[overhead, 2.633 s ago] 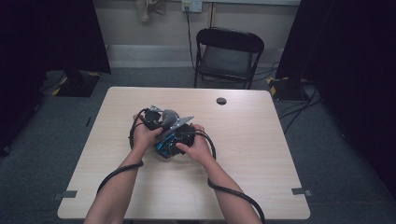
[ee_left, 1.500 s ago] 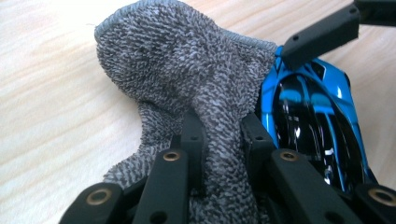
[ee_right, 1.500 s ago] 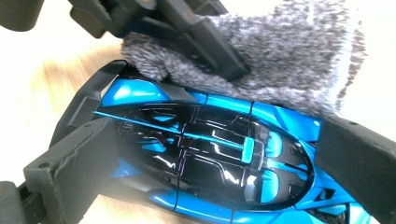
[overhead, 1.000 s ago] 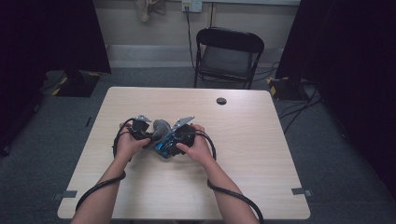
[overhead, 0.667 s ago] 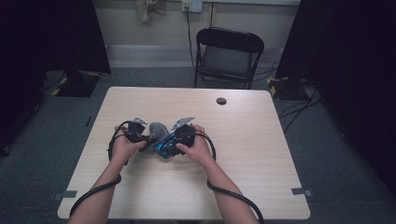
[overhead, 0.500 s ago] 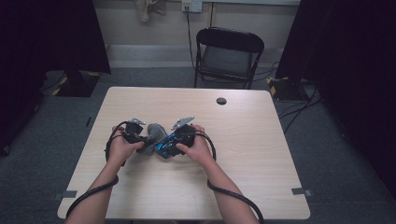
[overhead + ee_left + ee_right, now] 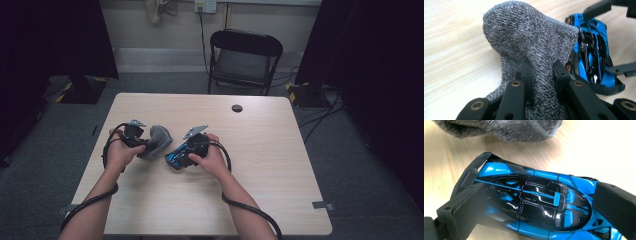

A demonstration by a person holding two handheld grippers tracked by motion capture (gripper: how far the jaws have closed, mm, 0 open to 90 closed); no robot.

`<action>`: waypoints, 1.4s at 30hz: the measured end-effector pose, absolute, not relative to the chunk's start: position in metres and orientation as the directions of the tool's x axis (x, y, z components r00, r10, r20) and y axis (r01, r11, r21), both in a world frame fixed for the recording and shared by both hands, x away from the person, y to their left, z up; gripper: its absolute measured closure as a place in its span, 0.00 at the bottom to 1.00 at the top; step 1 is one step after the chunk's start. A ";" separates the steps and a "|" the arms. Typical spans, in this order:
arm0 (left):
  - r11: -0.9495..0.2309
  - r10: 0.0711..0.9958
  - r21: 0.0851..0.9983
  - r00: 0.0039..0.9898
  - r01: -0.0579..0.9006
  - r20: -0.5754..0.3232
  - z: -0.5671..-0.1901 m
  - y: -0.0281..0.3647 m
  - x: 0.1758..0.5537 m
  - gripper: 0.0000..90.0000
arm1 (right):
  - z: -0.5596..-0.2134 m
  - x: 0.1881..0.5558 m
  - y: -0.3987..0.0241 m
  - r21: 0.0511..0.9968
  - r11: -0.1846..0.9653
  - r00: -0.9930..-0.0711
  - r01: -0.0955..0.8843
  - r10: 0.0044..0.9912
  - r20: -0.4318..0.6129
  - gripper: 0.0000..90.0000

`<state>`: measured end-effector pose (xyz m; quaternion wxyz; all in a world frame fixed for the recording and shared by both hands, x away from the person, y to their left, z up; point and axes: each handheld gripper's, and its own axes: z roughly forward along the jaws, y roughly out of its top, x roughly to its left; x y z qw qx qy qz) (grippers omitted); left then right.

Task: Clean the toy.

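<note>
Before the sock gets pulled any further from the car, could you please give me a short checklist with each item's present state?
1. Left gripper shut on the sock: ok, the knit is bunched tight between its jaws.
2. Right gripper on the car: ok, a jaw sits against each side of the blue body.
3. Sock clear of the car: ok, the high view shows a gap between sock and car.
4. Car upright on the table: cannot tell whether its wheels rest on the wood.
5. Room to move left: ok, bare wood lies beside the left gripper.
</note>
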<state>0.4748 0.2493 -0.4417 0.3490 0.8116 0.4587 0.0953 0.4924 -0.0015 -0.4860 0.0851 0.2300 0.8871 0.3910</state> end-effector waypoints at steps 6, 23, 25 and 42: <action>-0.327 0.803 0.674 0.571 0.662 -0.170 -0.442 0.239 0.490 0.84 | -0.486 0.492 -0.002 0.734 0.585 -0.879 0.344 0.476 0.032 0.00; -0.347 0.799 0.685 0.584 0.641 -0.141 -0.457 0.194 0.520 0.84 | -0.486 0.493 -0.002 0.732 0.587 -0.880 0.345 0.474 0.034 0.00; -0.355 0.795 0.683 0.591 0.638 -0.139 -0.460 0.189 0.523 0.84 | -0.486 0.493 -0.002 0.735 0.585 -0.880 0.343 0.473 0.034 0.00; -0.413 0.786 0.676 0.613 0.611 -0.074 -0.477 0.162 0.529 0.83 | -0.487 0.492 -0.003 0.740 0.578 -0.879 0.344 0.475 0.037 0.00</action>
